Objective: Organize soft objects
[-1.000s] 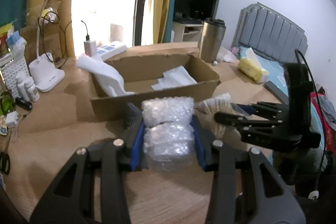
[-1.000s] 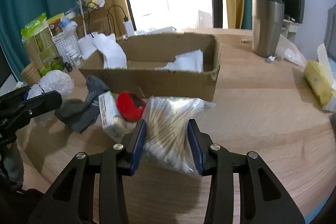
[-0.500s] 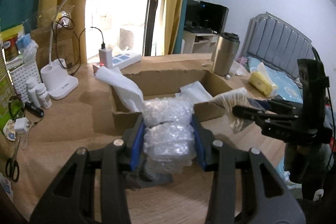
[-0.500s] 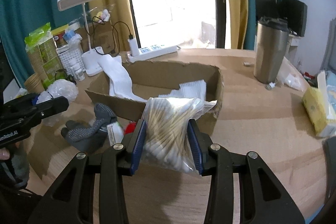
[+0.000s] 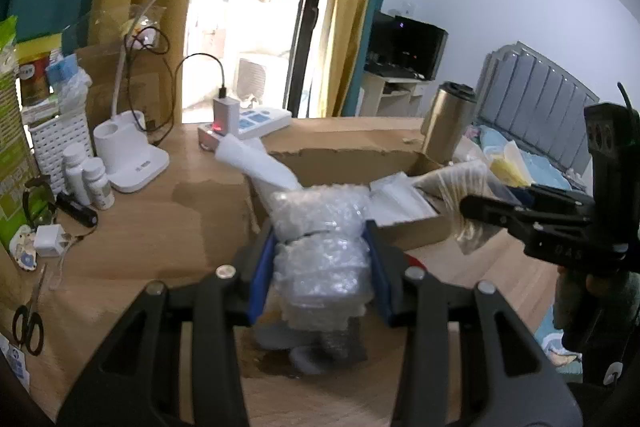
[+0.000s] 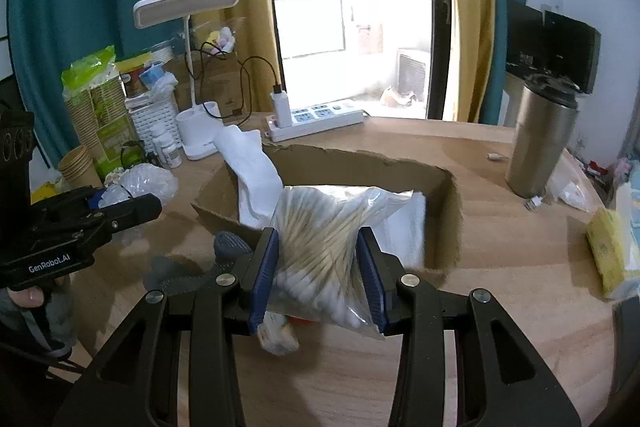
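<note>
1. In the left wrist view our left gripper (image 5: 320, 259) filled the lower centre of the frame, angled downward, its blue pads pressed against both sides of a bubble wrap bundle (image 5: 320, 247) that bulged above and below them.
2. That bundle hung above the wooden table (image 5: 160, 227), in front of the near wall of the open cardboard box (image 5: 352, 163) at mid-frame; a grey object lay blurred beneath it (we could not tell what it was).
3. At the right edge of that same view we saw the right gripper (image 5: 480, 205) side-on, reaching leftward over the box's right end.
4. In the right wrist view our right gripper (image 6: 320, 267) sat low and centred, tilted down, its blue pads pinching a clear bag of cotton swabs (image 6: 324, 247), wooden stems fanning upward and white tips bunched at the bottom.
5. The bag overlapped the box's near wall in the frame, with a white sock (image 6: 256, 179) draped over the box's left rim and a flat white packet inside.
6. At the left edge the other gripper pointed rightward, a fingertip (image 6: 30, 297) of the person's hand curled under its handle (the bundle showed only partly there).
7. A grey glove (image 6: 228, 247) lay on the table just left of our right gripper's fingers.
</note>
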`<state>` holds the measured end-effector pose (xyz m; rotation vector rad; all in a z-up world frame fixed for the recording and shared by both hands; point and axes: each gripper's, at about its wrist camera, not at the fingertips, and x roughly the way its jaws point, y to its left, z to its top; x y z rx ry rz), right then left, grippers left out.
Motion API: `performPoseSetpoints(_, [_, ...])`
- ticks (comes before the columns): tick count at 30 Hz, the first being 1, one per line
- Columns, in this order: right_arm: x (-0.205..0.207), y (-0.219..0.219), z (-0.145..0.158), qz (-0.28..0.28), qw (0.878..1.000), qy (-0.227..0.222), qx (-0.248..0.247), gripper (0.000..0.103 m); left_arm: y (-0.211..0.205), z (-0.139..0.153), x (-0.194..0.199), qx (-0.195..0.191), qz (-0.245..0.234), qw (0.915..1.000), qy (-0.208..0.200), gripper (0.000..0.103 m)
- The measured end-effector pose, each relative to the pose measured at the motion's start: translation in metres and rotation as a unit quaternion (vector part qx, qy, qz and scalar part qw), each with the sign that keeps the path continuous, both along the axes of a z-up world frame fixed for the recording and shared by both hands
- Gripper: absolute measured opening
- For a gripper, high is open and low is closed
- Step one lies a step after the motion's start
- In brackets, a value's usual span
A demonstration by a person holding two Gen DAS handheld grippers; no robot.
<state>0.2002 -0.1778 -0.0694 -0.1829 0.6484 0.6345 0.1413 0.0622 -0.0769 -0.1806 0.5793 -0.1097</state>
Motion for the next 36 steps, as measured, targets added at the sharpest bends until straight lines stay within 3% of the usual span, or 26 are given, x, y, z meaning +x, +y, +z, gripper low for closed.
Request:
performPoseSetpoints(16, [0.022,0.066,0.001,0.042,0.999,0.004,-0.012,0.043,0.056,-0.004,0.002,-0.011,0.040,0.9991,-0.004,0.043])
performPoseSetpoints(36, [0.070,0.133,-0.021,0.057,0.997,0.034,-0.033,0.043,0.092,-0.019,0.020,-0.030,0.055,0.9979,0.015,0.043])
